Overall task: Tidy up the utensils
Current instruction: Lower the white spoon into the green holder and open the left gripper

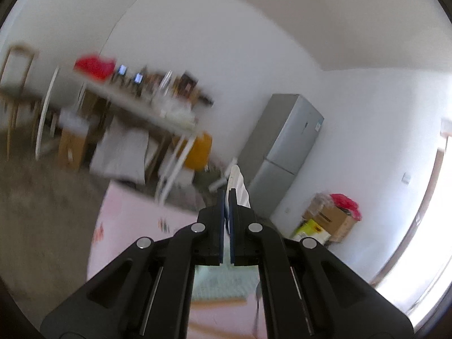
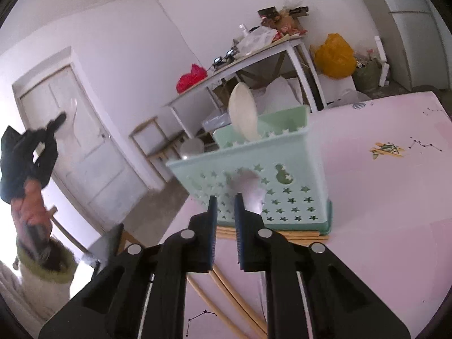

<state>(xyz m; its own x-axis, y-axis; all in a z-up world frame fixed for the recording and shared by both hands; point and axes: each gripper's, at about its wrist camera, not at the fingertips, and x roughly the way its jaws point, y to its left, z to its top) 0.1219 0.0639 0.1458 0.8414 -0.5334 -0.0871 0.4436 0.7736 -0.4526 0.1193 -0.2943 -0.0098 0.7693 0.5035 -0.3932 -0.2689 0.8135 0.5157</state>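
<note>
My left gripper (image 1: pixel 226 195) is shut on a white plastic utensil (image 1: pixel 238 182) that sticks up past the fingertips; it is raised above the pink table (image 1: pixel 127 226). In the right wrist view my right gripper (image 2: pixel 226 200) is slightly open just in front of the mint green star-cut utensil basket (image 2: pixel 296 175). A metal spoon (image 2: pixel 251 192) lies against its right finger; no grip shows. A cream paddle (image 2: pixel 243 110) and a metal spoon bowl (image 2: pixel 192 147) stand in the basket. Wooden chopsticks (image 2: pixel 234 302) lie on the table under the gripper.
The left gripper held by an arm shows at the left of the right wrist view (image 2: pixel 31 152). A cluttered white side table (image 2: pixel 254 53), an orange bag (image 2: pixel 334 56), a grey fridge (image 1: pixel 285 144) and cardboard boxes (image 1: pixel 330 220) stand beyond the table.
</note>
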